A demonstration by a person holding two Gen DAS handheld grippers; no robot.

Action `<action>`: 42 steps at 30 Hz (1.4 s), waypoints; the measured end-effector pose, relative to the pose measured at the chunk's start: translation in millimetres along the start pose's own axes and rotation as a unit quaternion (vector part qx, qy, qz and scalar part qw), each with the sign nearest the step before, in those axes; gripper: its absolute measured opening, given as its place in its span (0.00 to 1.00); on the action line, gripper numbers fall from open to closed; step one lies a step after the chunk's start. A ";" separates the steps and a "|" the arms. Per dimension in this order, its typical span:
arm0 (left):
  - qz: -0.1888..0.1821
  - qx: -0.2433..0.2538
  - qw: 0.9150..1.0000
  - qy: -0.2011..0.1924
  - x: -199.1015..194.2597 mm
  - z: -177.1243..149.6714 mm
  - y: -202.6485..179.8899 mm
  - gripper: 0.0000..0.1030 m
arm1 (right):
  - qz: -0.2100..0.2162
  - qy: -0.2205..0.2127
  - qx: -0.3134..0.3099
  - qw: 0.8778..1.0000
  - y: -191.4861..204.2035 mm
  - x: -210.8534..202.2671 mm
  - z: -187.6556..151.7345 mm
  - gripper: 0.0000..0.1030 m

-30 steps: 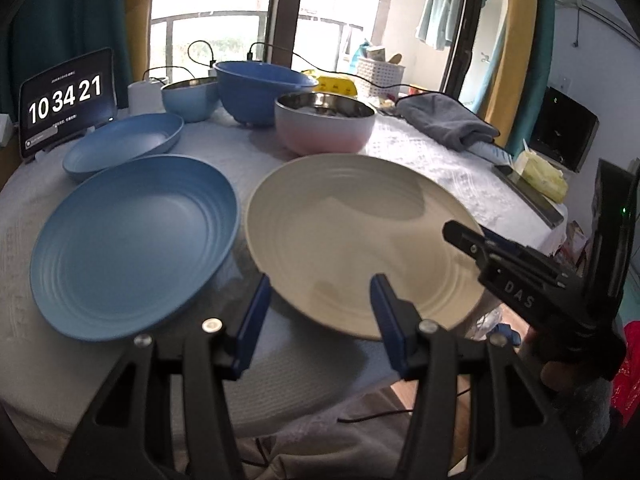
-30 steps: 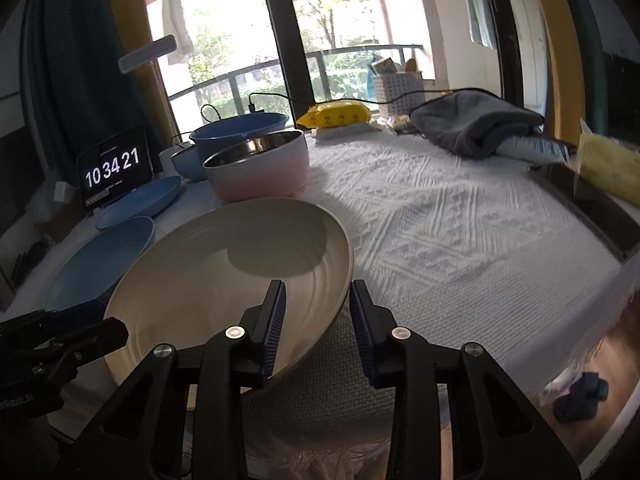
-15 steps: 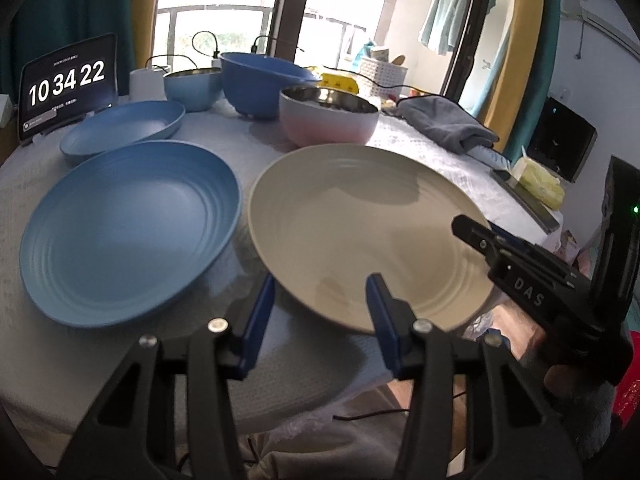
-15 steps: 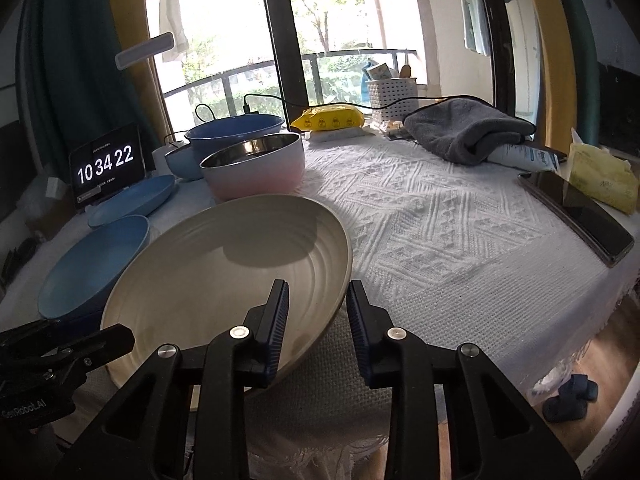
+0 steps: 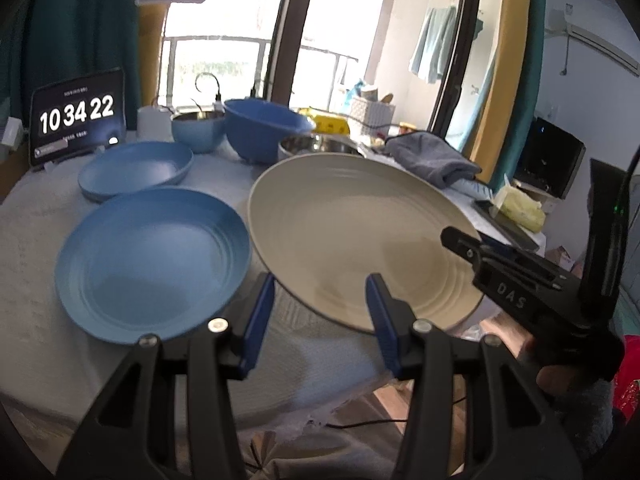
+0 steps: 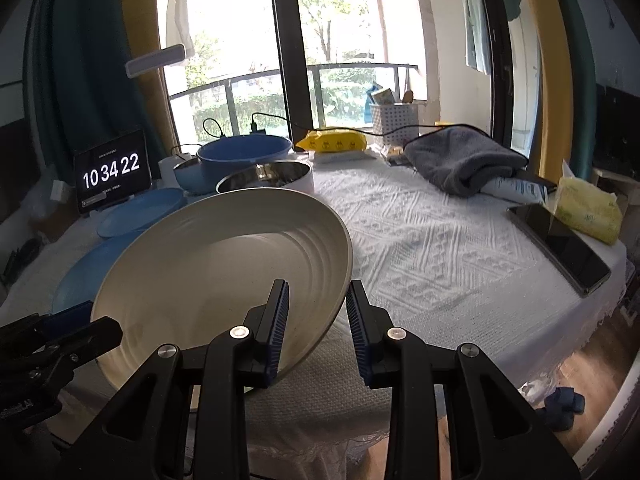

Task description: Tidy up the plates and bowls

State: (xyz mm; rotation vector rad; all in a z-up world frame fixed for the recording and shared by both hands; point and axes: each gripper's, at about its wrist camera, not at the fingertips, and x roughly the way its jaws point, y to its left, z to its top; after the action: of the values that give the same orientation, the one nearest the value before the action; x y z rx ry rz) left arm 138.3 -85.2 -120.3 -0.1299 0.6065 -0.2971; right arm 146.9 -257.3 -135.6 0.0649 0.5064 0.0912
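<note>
While clock (image 5: 78, 114) reads "10 34 22", right gripper (image 5: 500, 276) reads "DAS".

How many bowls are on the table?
3, all at the far side: a small blue bowl by the clock, a large blue bowl beside it, and a steel-lined bowl partly hidden behind the cream plate.

Strong daylight enters through the tall far balcony windows (image 6: 340, 52), which glare white in the left wrist view. Fisheye distortion bends straight lines and darkens all corners. The left view is softly motion-blurred; the right view is sharper.
</note>
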 end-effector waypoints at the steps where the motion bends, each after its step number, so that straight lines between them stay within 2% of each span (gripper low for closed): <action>1: 0.001 0.000 1.000 -0.003 -2.9 0.2 1.3 0.47 | 0.000 0.000 -0.001 1.000 2.6 -0.5 1.5 0.31; 21: 0.059 -0.055 0.995 -0.052 -37.3 5.6 68.4 0.47 | 0.047 0.001 -0.050 0.998 79.1 17.6 26.1 0.31; 33: 0.096 -0.088 0.989 -0.065 -50.8 -1.4 108.1 0.47 | 0.081 0.017 -0.075 0.994 128.7 39.8 28.4 0.31; 42: 0.120 -0.106 0.985 -0.056 -49.3 -7.8 133.5 0.47 | 0.102 0.031 -0.086 0.991 157.2 58.7 27.2 0.31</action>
State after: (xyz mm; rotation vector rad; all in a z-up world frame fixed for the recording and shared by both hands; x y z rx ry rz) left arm 126.9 56.6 -127.5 -0.2734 0.5342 0.0099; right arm 200.0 -96.1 -126.8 -0.0557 0.5513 0.3381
